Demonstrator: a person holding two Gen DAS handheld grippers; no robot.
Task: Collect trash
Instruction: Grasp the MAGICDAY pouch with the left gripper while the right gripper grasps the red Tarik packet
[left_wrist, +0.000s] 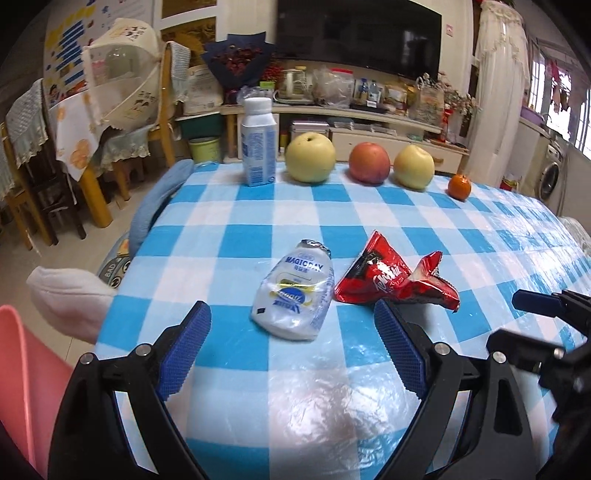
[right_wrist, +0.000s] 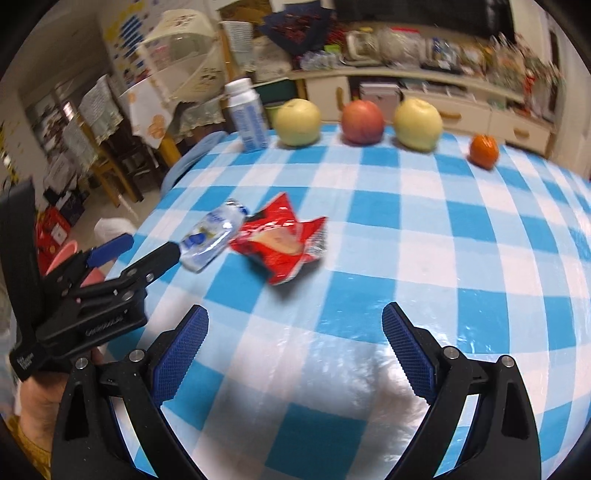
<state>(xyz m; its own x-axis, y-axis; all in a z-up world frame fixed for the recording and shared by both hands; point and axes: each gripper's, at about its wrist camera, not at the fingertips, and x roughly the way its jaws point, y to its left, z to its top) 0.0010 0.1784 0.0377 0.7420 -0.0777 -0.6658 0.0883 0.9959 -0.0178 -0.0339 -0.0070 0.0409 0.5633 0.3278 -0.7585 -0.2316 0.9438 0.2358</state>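
A crushed white plastic bottle (left_wrist: 293, 295) lies on the blue-and-white checked tablecloth (left_wrist: 258, 229), with a crumpled red snack wrapper (left_wrist: 391, 282) just to its right. My left gripper (left_wrist: 291, 325) is open and empty, its fingers to either side of the bottle's near end. In the right wrist view the bottle (right_wrist: 210, 234) and the wrapper (right_wrist: 284, 240) lie left of centre, and the left gripper (right_wrist: 147, 243) reaches in beside the bottle. My right gripper (right_wrist: 295, 328) is open and empty above the cloth, nearer than the trash.
An upright white milk bottle (left_wrist: 258, 142), two yellow pears (left_wrist: 310, 157) (left_wrist: 413, 166), a red apple (left_wrist: 369, 162) and a small orange (left_wrist: 460, 186) stand in a row at the far edge. A pink bin (left_wrist: 26, 369) is at the lower left, off the table.
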